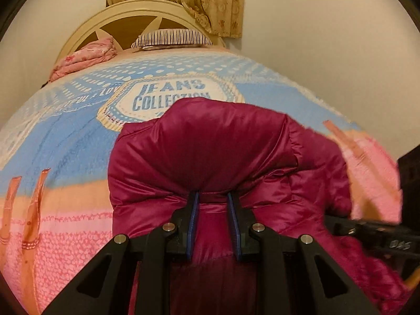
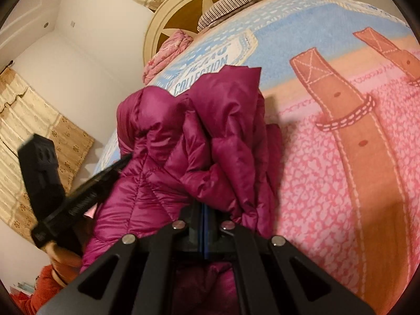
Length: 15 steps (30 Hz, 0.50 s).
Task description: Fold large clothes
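Note:
A magenta puffer jacket (image 1: 210, 144) hangs bunched over the bed, held up by both grippers. In the left wrist view, my left gripper (image 1: 212, 194) is shut on a thick fold of the jacket, its blue pads pressing the fabric from both sides. My right gripper (image 1: 375, 236) shows blurred at the right edge, against the jacket's side. In the right wrist view, the right gripper (image 2: 204, 207) is shut tight on a gathered edge of the jacket (image 2: 210, 131). The left gripper (image 2: 78, 191) reaches into the jacket from the left, with a hand (image 2: 65, 260) below it.
A blue and pink blanket (image 1: 65, 144) printed with "JEANS COLLECTION" covers the bed. A striped pillow (image 1: 172, 38) and a folded pink quilt (image 1: 84, 57) lie by the round cream headboard (image 1: 126, 23). A floral curtain (image 1: 183, 0) hangs behind, with walls close around.

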Available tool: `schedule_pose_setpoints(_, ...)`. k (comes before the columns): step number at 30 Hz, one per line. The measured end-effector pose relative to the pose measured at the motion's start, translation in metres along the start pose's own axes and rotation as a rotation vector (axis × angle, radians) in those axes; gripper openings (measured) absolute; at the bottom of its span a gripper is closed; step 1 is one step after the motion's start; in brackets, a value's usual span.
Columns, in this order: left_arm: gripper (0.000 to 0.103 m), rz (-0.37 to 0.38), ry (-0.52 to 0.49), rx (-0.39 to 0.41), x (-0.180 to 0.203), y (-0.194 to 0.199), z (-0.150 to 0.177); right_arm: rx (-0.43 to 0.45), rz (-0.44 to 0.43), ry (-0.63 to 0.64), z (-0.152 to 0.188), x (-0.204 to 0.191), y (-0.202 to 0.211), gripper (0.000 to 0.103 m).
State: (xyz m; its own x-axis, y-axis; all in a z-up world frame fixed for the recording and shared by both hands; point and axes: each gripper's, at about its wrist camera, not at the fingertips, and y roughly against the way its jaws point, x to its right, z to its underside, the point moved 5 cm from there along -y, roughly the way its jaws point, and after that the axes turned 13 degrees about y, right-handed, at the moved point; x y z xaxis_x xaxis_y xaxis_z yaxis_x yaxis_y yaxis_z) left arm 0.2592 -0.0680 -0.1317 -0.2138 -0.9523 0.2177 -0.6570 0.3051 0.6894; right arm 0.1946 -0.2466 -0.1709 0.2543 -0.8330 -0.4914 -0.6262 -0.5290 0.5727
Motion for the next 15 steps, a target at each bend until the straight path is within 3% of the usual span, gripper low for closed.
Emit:
schedule_pose_setpoints(4,0.023,-0.04,-0.024,0.009,0.002,-0.002,0.001,-0.062,0.099,0.044,-0.013,-0.013,0.02,0.0)
schedule_pose_setpoints(5,0.023,-0.047,-0.022,0.013,0.003,-0.002,0.002,-0.051,0.129,0.053,-0.021,-0.019,0.03,0.003)
schedule_pose_setpoints(6,0.023,-0.057,-0.021,0.018,0.003,-0.002,0.002,-0.014,0.148,0.064,-0.03,-0.027,0.047,0.013)
schedule_pose_setpoints(8,0.023,-0.083,-0.023,0.026,0.005,-0.003,0.002,0.051,0.182,0.062,-0.051,-0.044,0.072,0.014)
schedule_pose_setpoints(11,0.023,-0.127,-0.041,0.042,0.008,-0.002,0.003,0.133,0.132,-0.056,-0.08,-0.071,0.085,0.017)
schedule_pose_setpoints(13,0.023,-0.13,-0.039,0.044,0.007,-0.002,0.003,0.158,0.06,-0.161,-0.09,-0.077,0.07,0.02)
schedule_pose_setpoints(15,0.023,-0.116,-0.024,0.042,0.004,-0.001,0.003,0.141,0.072,-0.182,-0.093,-0.076,0.042,0.02)
